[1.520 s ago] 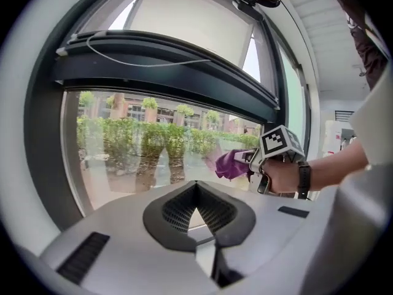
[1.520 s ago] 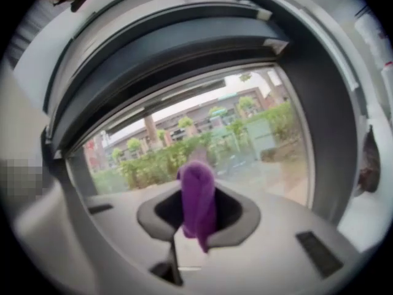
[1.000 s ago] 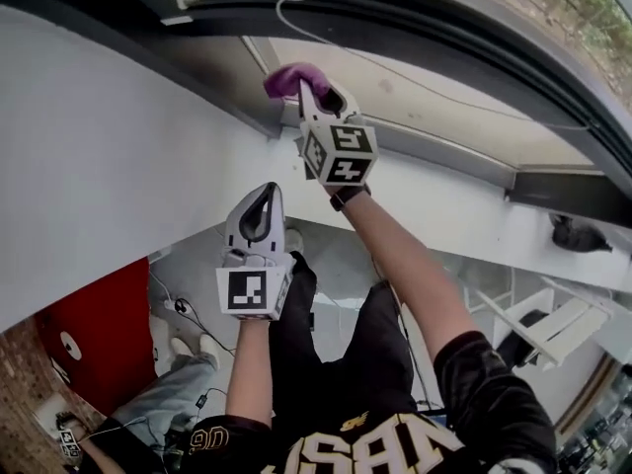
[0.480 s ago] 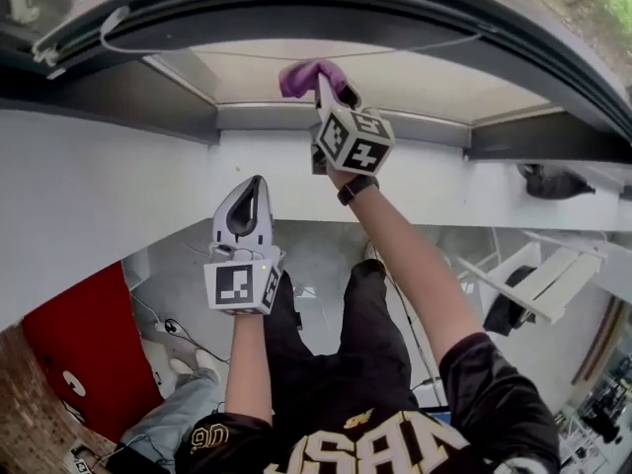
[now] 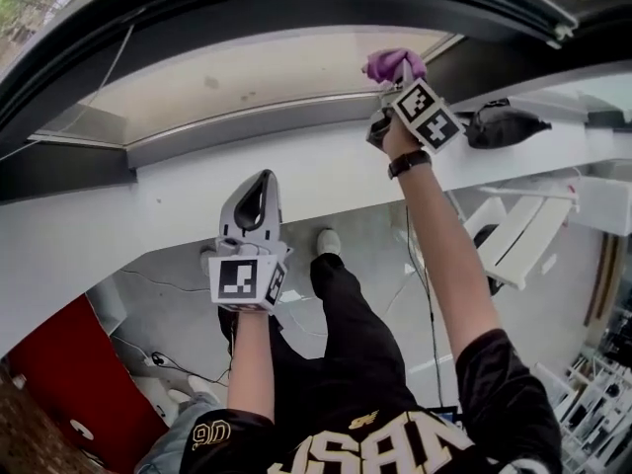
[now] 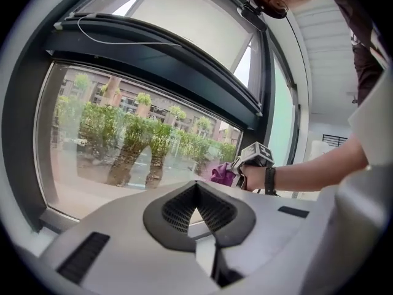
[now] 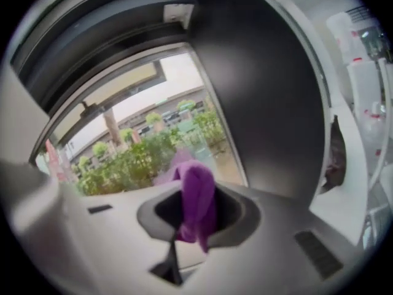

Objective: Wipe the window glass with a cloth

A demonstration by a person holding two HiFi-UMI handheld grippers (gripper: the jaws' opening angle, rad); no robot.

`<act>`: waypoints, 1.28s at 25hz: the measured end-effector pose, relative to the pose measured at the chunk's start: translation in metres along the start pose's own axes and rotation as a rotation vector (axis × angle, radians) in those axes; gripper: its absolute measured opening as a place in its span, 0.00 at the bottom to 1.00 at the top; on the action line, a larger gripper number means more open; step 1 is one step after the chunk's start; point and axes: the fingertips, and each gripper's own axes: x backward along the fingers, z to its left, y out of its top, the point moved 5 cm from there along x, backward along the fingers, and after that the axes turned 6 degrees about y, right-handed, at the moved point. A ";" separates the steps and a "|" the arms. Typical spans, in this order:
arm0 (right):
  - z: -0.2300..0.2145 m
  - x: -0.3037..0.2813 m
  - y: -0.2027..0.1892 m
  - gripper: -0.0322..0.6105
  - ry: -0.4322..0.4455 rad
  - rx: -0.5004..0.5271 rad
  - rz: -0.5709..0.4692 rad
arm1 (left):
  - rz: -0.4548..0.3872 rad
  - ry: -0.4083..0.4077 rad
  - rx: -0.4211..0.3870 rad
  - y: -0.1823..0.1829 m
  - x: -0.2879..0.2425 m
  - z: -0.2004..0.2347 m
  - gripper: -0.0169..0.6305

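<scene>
Elbow nearly straight, your right arm runs from 5 o'clock up toward 1 o'clock in the head view, with a dark wristwatch (image 5: 408, 163) on the wrist. Your right hand-held gripper (image 5: 402, 71) points up at the bottom right corner of the window glass (image 6: 123, 146). Your left forearm rises from 6 o'clock, and your left hand-held gripper (image 5: 259, 188) sits mid-frame, aimed at 12 o'clock over the white sill (image 5: 296, 176), well apart from the pane. Its jaws are pressed together with nothing between them. The right jaws are pinching the cloth (image 7: 198, 201). Its long axis follows the jaws, running from 12 o'clock down to 6 o'clock in the right gripper view, and its free end bulges past the tips toward the glass. The cloth is purple, soft and bunched into folds, with one narrow tail hanging below the jaws. From your left gripper view it lies at about 3 o'clock, low against the pane and just beside the dark window frame (image 7: 270, 103). You cannot tell from these views whether it actually presses on the glass.
</scene>
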 end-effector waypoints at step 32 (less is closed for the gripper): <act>0.500 -0.012 -0.334 0.17 0.729 0.277 0.358 | 0.050 0.380 -0.104 0.040 0.182 0.274 0.04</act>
